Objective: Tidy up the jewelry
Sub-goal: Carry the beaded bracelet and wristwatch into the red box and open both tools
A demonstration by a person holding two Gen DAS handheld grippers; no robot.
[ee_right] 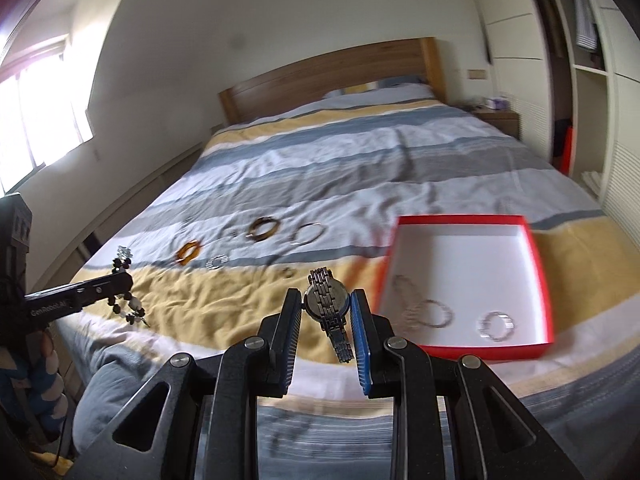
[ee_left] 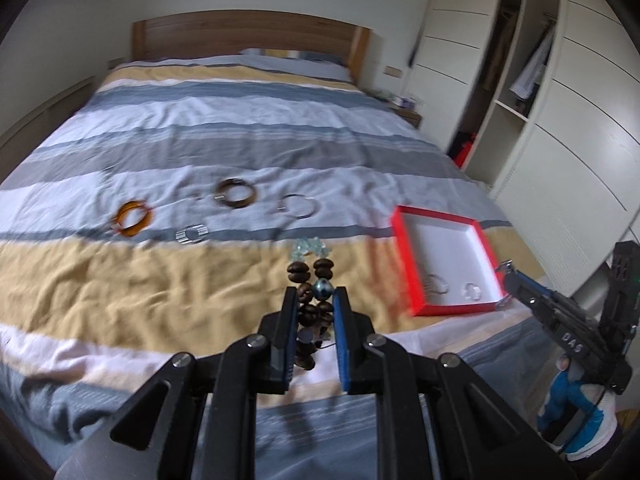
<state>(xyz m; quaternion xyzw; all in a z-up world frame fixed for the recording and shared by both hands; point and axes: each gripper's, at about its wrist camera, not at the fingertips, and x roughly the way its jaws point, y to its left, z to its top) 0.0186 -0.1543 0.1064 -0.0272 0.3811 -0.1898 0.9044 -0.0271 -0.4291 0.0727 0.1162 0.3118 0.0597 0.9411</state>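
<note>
A bed with a wooden headboard and a striped duvet of blue, grey, white and mustard bands fills both views, with a white wardrobe at its 3 o'clock side. On the duvet, at about 2 o'clock from the right gripper, a red box with a white inside lies open; two silver bracelets rest near its front wall. The left gripper is clamped on a beaded bracelet of dark brown wooden beads with pale glass beads at its far end, held above the mustard band. The right gripper is clamped on a silver wristwatch with a metal link band, its case pinched between the pads and the strap hanging down. Beyond them, at 12 o'clock on the pale stripes, lie a dark brown bangle, an amber bangle, a thin silver bangle and a small silver cuff, each apart from the others.
</note>
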